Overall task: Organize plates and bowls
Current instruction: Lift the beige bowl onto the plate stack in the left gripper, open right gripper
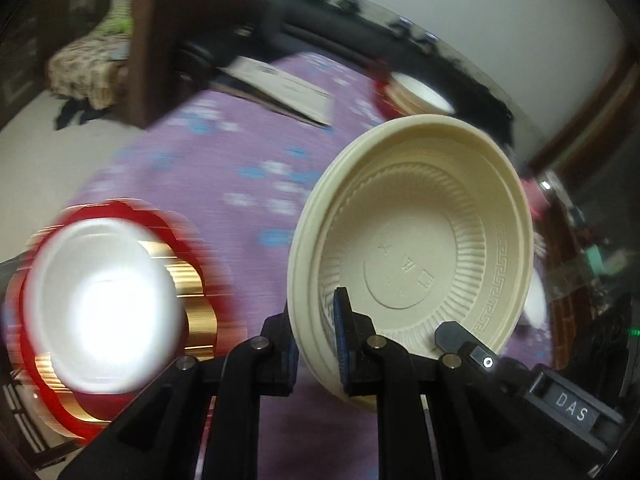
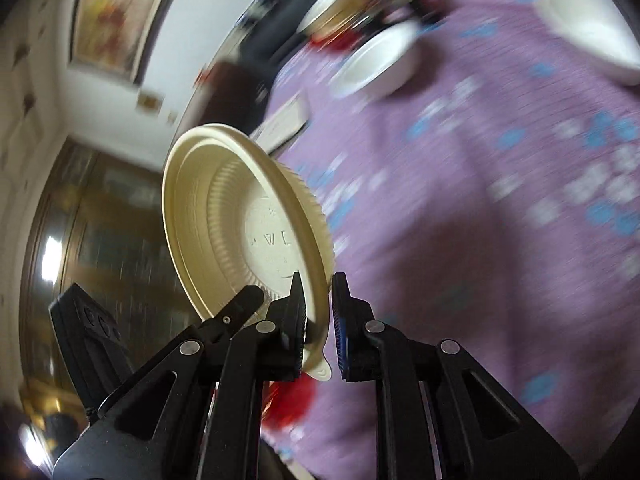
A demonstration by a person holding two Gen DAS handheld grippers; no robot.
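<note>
Purple floral tablecloth (image 1: 224, 184) below; both tongs (image 1: 316, 344) (image 2: 318, 320) clench one cream bowl (image 1: 416, 248) (image 2: 224, 216).

A purple tablecloth (image 1: 224, 184) with blue and white flowers is covering the table, all blurry. A brown chair (image 1: 154, 52) is standing past it on a pale floor (image 1: 48, 152). A framed picture (image 2: 116, 12) is hanging on the white wall (image 2: 188, 52), catching some glare.

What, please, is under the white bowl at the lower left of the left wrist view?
The white bowl sits on a red and gold scalloped plate, whose rim shows around it. The plate's centre is covered, and blur hides finer detail.
</note>
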